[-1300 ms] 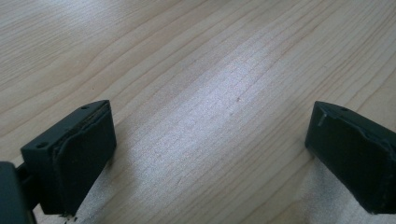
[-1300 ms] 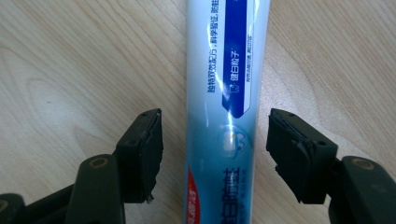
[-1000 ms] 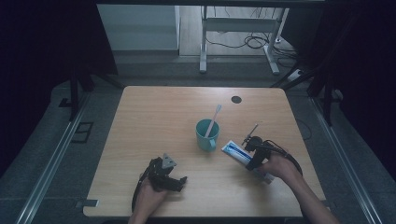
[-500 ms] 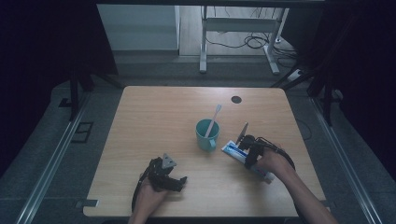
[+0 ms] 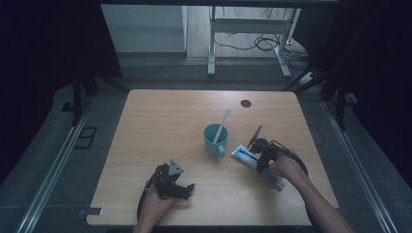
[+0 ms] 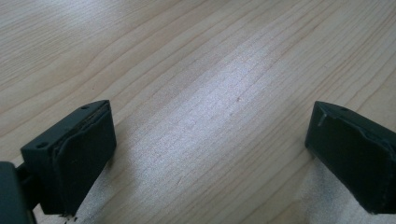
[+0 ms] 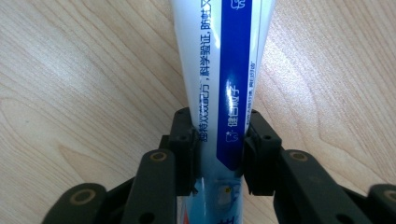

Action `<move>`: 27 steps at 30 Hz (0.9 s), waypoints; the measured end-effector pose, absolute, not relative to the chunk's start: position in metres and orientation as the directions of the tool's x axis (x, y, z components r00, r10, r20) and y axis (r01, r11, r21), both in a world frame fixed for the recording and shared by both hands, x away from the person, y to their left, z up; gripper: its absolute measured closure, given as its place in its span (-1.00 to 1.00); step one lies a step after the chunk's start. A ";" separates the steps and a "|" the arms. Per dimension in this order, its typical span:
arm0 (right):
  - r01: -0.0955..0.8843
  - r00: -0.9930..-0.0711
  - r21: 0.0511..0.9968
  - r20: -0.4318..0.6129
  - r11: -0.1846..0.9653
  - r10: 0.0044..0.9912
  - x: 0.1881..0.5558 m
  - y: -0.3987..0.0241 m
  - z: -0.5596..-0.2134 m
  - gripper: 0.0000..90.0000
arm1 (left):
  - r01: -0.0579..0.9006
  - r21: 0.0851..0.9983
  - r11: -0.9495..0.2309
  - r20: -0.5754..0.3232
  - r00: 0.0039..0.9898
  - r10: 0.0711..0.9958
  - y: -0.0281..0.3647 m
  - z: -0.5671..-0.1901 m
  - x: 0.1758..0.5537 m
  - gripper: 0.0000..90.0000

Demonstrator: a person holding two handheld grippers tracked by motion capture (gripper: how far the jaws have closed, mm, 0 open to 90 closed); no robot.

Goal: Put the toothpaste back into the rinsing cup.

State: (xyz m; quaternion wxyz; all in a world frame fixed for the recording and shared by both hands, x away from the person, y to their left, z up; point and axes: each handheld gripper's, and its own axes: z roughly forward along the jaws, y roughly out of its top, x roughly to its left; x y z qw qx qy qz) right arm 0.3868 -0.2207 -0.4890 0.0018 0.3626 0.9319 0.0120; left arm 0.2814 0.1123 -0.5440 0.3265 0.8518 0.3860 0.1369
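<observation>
Our right gripper (image 7: 219, 154) jaws, just closing, pinch the white-and-blue toothpaste tube (image 7: 224, 70); teal cup (image 5: 214, 140) nearby; left gripper (image 6: 210, 154) jaws wide over bare wooden counter (image 6: 201, 70).

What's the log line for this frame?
right gripper: just closed, shut on toothpaste | left gripper: open, idle on table

At the lower right of the high view the right gripper (image 5: 263, 154) points down, its jaws just closing and now pressing both sides of what lies between them, while the left gripper (image 5: 180, 187) rests low at lower centre-left, jaws wide apart.
</observation>
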 end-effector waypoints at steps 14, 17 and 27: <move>0.673 -0.739 0.070 0.016 0.736 0.674 0.382 -0.228 -0.486 0.59 | 0.569 0.662 -0.488 -0.019 0.664 0.747 0.112 -0.544 0.281 -0.96; 0.667 -0.743 0.082 0.011 0.740 0.669 0.381 -0.230 -0.484 0.60 | 0.569 0.662 -0.488 -0.019 0.664 0.747 0.112 -0.544 0.281 -0.96; 0.664 -0.744 0.119 0.009 0.738 0.668 0.378 -0.233 -0.475 0.60 | 0.569 0.662 -0.488 -0.019 0.664 0.747 0.112 -0.544 0.281 -0.96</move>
